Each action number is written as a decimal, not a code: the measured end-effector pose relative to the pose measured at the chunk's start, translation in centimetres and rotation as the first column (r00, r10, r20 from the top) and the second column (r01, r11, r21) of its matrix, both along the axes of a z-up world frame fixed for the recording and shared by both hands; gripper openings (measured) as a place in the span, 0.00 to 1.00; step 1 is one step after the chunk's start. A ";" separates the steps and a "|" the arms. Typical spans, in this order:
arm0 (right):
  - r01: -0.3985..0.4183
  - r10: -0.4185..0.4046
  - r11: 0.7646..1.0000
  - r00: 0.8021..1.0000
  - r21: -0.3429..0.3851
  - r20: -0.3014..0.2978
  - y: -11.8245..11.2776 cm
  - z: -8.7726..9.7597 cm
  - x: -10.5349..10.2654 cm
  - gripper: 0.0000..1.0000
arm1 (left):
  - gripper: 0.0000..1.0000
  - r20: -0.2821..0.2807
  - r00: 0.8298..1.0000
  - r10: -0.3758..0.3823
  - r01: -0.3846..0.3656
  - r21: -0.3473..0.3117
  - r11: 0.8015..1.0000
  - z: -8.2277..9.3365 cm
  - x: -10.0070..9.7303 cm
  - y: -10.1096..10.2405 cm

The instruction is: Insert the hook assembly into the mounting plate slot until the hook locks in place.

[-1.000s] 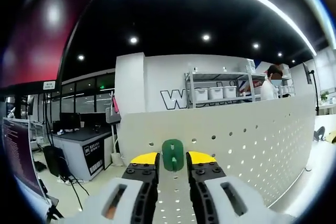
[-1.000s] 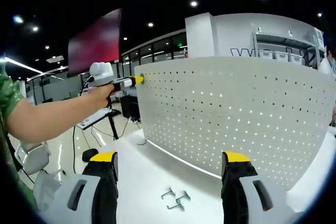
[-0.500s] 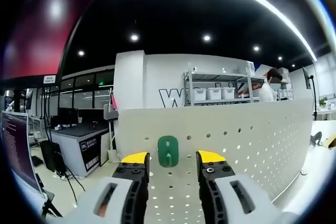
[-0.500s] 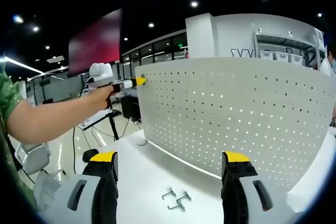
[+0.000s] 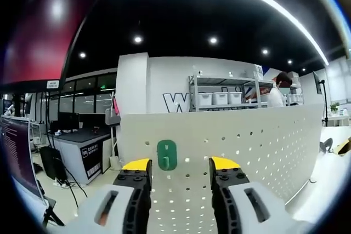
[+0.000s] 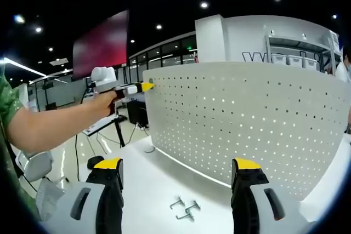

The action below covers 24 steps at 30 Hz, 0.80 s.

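Note:
A green hook piece (image 5: 166, 154) sits on the white perforated mounting plate (image 5: 258, 141) near its top edge. It stands just left of centre between the yellow-tipped jaws of my left gripper (image 5: 181, 164), which is open and not touching it. In the right gripper view, a hand holds the left gripper (image 6: 143, 86) at the upper left corner of the mounting plate (image 6: 247, 119). My right gripper (image 6: 177, 164) is open, wide apart, above the white table. A few small metal hooks (image 6: 184, 207) lie on the table between its jaws.
The white table (image 6: 148, 184) runs along the foot of the plate. A bare forearm (image 6: 49, 124) crosses the left of the right gripper view. Behind the plate are a shelf with white bins (image 5: 222, 96), a person (image 5: 272, 94), a desk and a monitor (image 5: 16, 157).
My left gripper opened and let go of the green hook piece, which stays on the plate; the gripper drew back slightly. The right gripper has not moved.

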State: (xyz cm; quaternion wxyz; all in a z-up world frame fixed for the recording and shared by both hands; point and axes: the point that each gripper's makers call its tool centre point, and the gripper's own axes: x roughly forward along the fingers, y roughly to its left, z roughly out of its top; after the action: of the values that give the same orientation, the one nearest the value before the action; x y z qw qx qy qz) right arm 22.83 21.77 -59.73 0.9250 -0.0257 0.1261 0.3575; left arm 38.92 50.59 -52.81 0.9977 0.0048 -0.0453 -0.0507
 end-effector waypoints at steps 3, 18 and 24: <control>-0.002 0.002 1.000 1.000 -0.001 0.002 0.1 0.0 -0.1 0.82 | 0.44 0.003 1.000 -0.003 0.003 -0.002 1.000 0.1 -0.5 -0.1; -0.016 0.016 1.000 1.000 0.007 0.009 0.4 0.5 -0.6 0.82 | 0.45 -0.001 1.000 -0.020 0.020 0.005 1.000 0.0 -2.6 -1.1; -0.017 0.017 1.000 1.000 0.008 0.011 0.3 0.5 -0.8 0.82 | 0.45 -0.005 0.999 -0.035 0.035 0.003 0.999 -0.2 -3.7 -1.8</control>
State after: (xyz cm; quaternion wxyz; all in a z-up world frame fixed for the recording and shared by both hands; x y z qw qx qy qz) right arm 22.00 22.06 -59.18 0.9227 -0.0249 0.1193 0.3658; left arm 35.26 48.75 -53.02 0.9967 0.0056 -0.0429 -0.0680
